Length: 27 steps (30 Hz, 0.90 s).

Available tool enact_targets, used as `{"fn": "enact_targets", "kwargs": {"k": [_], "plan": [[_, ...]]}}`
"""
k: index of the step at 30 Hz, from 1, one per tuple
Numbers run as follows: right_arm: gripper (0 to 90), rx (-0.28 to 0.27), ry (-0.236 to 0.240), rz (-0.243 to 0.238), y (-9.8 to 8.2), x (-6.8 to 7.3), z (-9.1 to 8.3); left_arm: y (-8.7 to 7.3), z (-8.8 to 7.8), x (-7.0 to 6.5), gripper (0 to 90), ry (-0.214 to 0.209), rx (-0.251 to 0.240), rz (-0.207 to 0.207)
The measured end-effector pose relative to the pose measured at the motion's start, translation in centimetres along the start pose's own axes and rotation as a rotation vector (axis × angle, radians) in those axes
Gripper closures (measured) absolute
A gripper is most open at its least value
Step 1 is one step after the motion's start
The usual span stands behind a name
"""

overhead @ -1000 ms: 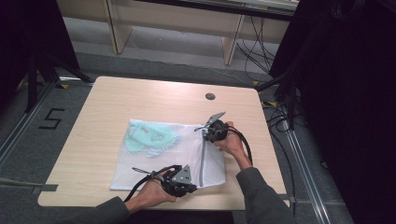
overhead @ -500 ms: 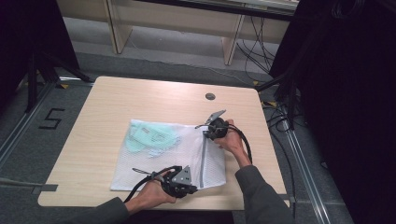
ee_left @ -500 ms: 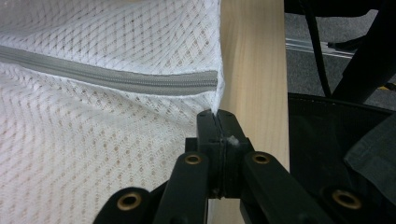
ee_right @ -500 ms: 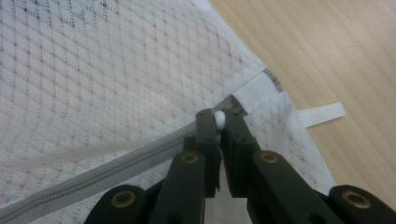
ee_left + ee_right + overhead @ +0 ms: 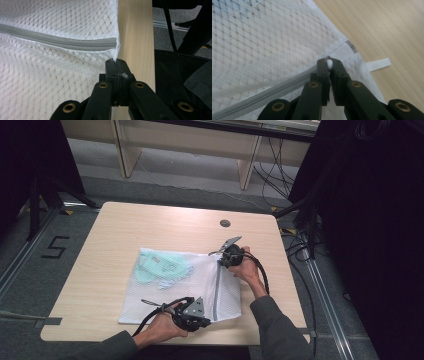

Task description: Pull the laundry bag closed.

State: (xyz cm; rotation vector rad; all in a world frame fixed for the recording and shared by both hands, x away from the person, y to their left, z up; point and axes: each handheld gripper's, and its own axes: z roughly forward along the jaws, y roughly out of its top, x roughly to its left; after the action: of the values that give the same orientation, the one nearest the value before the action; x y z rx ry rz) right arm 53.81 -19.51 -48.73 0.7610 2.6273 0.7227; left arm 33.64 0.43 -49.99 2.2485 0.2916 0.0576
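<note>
White mesh laundry bag (image 5: 185, 287) lies flat on wooden table (image 5: 150, 227), near-centre, pale green cloth (image 5: 162, 267) inside at far left. Left gripper (image 5: 116, 65) clamped on bag's near corner by grey zipper (image 5: 57, 42). Right gripper (image 5: 328, 65) pinched on white zipper pull (image 5: 329, 64) at far end.

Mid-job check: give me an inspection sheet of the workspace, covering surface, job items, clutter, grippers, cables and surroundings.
Surface: light wooden table, round port near far edge.
Job's things: white mesh bag lying flat, grey zipper closed, pale green item inside.
Clutter: nothing seen.
Grippers: left gripper shut on the bag's near corner; right gripper shut on a small white zipper pull at the far end.
Cables: black cable trails from right gripper.
Surroundings: floor marking "5", dark curtains.
</note>
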Motion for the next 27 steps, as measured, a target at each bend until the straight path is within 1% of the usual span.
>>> {"fn": "enact_targets", "kwargs": {"k": [1,2,3,4,5,6,8,9,10,11,13,14,15,17,20,21,23,24,25,26,27], "plan": [[86.7,-0.007,-0.004,-0.016,0.0,-0.1,0.1,0.0,0.0,0.0,89.5,0.001,0.000,0.000],[86.7,-0.012,-0.005,-0.017,0.0,-0.2,0.2,0.0,0.0,0.1,89.5,0.002,0.001,0.002],[86.7,-0.012,-0.005,-0.013,0.0,-0.2,0.2,0.0,0.1,0.2,89.5,0.001,-0.003,-0.007],[86.7,-0.009,-0.011,0.001,0.0,-0.1,0.1,0.0,0.1,0.2,89.5,0.003,-0.005,-0.010],[86.7,-0.005,-0.019,0.006,0.1,0.0,0.1,0.0,0.1,0.3,89.5,0.009,-0.002,-0.010],[86.7,-0.008,-0.022,0.006,0.1,0.0,0.2,0.0,0.1,0.3,89.5,0.008,-0.004,-0.013],[86.6,-0.005,-0.024,0.021,0.1,0.1,0.2,0.0,0.1,0.3,89.4,0.008,-0.009,-0.018],[86.7,-0.029,-0.036,0.002,0.1,-0.1,0.3,0.1,0.1,0.4,89.4,0.008,-0.015,-0.022],[86.6,-0.030,-0.043,0.005,0.1,0.0,0.3,0.1,0.0,0.5,89.4,0.007,-0.016,-0.024],[86.6,-0.030,-0.042,0.005,0.2,0.0,0.4,0.1,0.0,0.6,89.4,0.010,-0.008,-0.017],[86.6,-0.032,-0.036,0.015,0.2,-0.1,0.4,0.1,0.0,0.6,89.4,0.008,-0.013,-0.023],[86.6,-0.024,-0.033,0.018,0.2,0.0,0.4,0.1,0.0,0.6,89.4,0.007,-0.013,-0.023],[86.6,-0.004,-0.018,0.021,0.2,0.0,0.2,0.1,0.1,0.6,89.3,0.008,-0.014,-0.025],[86.6,-0.030,-0.038,0.010,0.2,-0.1,0.5,0.2,0.1,0.7,89.3,0.006,-0.017,-0.030],[86.5,-0.030,-0.043,0.014,0.2,-0.1,0.5,0.2,0.1,0.8,89.1,0.009,-0.014,-0.030],[86.5,-0.035,-0.046,0.008,0.2,-0.2,0.5,0.3,0.1,0.8,89.1,0.010,-0.022,-0.036],[86.4,-0.029,-0.045,0.027,0.2,-0.2,0.5,0.3,0.2,0.9,89.0,0.014,-0.023,-0.037],[86.3,-0.031,-0.051,0.029,0.2,-0.2,0.5,0.3,0.2,0.9,89.0,0.014,-0.022,-0.036],[85.9,-0.034,-0.054,0.017,0.2,-0.3,0.5,0.3,0.2,1.0,89.0,0.015,-0.016,-0.032],[85.6,-0.031,-0.050,0.001,0.2,-0.4,0.7,0.3,0.3,0.9,89.0,0.014,-0.021,-0.035],[85.2,-0.029,-0.050,0.002,0.2,-0.4,0.7,0.3,0.3,1.0,89.0,0.013,-0.020,-0.036]]}}
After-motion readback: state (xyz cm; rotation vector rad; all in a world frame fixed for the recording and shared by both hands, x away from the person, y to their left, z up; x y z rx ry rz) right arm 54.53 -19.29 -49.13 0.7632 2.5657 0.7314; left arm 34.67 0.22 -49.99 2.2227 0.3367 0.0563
